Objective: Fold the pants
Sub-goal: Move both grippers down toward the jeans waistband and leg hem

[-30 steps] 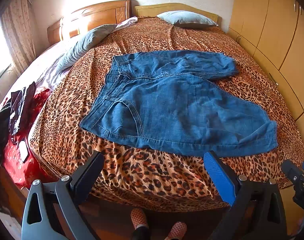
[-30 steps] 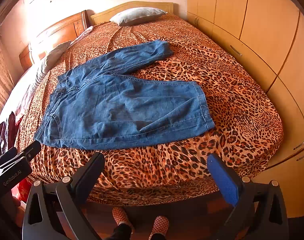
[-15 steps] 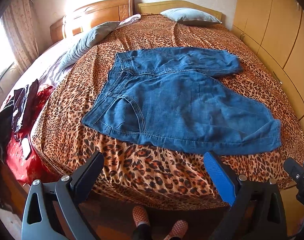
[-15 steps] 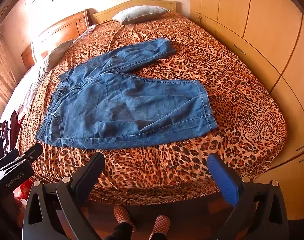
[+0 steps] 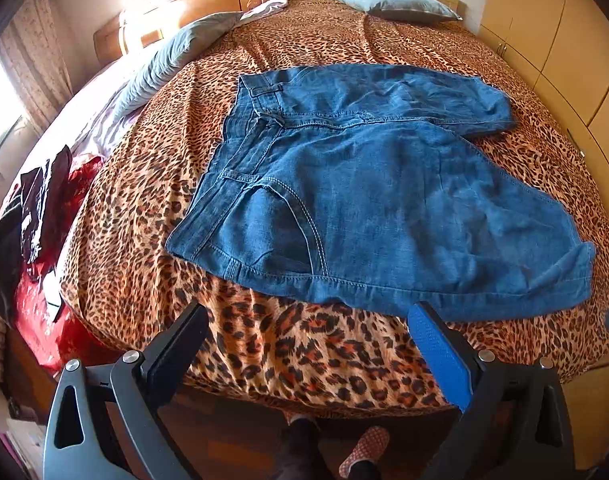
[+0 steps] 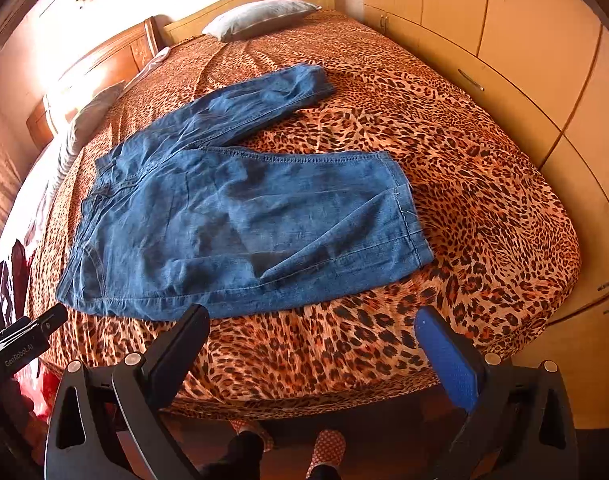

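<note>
Blue denim pants [image 5: 376, 196] lie flat on the leopard-print bed [image 5: 288, 344], waistband to the left, both legs running right, the far leg angled away. They also show in the right wrist view [image 6: 240, 220]. My left gripper [image 5: 308, 320] is open and empty, hovering just short of the pants' near edge by the waist. My right gripper [image 6: 312, 324] is open and empty, just short of the near leg's lower edge. The left gripper's body [image 6: 20, 344] shows at the left edge of the right wrist view.
Grey pillows [image 5: 388, 0] lie at the headboard and along the far left side [image 5: 168, 60]. Red and dark clothes [image 5: 36, 216] are piled at the bed's left. Wooden wardrobes [image 6: 524, 52] line the right. The person's feet [image 5: 360, 452] stand on the floor below.
Both grippers have moved forward toward the bed, so the pants look larger and closer. Both stay open and empty.
</note>
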A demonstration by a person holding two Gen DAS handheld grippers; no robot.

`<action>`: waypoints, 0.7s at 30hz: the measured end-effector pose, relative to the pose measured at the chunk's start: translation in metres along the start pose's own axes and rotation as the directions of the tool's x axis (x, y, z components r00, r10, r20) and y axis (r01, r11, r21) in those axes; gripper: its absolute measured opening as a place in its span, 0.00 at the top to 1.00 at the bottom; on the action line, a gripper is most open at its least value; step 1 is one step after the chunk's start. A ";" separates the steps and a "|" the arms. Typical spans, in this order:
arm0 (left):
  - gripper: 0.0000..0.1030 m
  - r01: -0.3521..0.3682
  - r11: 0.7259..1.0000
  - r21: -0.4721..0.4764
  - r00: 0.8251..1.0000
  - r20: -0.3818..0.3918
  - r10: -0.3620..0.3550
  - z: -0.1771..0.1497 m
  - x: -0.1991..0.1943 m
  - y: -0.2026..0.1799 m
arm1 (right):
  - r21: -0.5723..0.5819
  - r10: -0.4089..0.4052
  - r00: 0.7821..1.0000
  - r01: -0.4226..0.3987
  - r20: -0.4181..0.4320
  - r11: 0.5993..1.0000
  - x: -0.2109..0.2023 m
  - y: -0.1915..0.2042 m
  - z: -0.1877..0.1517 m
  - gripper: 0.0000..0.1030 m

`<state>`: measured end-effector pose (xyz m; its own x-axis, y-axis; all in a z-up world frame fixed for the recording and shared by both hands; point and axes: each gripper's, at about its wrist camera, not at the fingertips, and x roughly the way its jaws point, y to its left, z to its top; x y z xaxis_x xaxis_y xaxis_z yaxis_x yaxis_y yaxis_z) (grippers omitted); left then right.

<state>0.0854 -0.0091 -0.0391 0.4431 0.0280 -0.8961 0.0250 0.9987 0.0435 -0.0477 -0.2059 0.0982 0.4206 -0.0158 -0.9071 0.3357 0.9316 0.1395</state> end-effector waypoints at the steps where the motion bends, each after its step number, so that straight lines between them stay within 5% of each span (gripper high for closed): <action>1: 0.02 0.012 1.000 0.014 1.000 -0.005 -0.012 0.006 0.005 0.002 | 0.024 -0.018 1.000 0.018 0.000 1.000 0.001 -0.001 0.002 0.00; 9: 0.02 0.071 0.992 0.106 0.997 -0.024 -0.069 0.051 0.050 0.033 | 0.185 -0.124 0.992 0.129 -0.035 0.974 0.014 -0.028 0.025 0.01; 14: 0.02 0.065 0.990 0.127 0.997 -0.054 -0.059 0.078 0.081 0.044 | 0.312 -0.046 0.998 0.057 -0.044 0.948 0.025 -0.067 0.041 0.01; 21: 0.02 0.010 0.997 0.078 0.993 -0.120 -0.001 0.108 0.100 0.057 | 0.261 -0.028 0.995 0.051 -0.092 0.964 0.062 -0.089 0.064 0.03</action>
<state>0.2275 0.0462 -0.0786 0.3323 0.0322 -0.9426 0.0992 0.9927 0.0689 0.0021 -0.3133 0.0551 0.3314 -0.0083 -0.9435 0.5654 0.8022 0.1916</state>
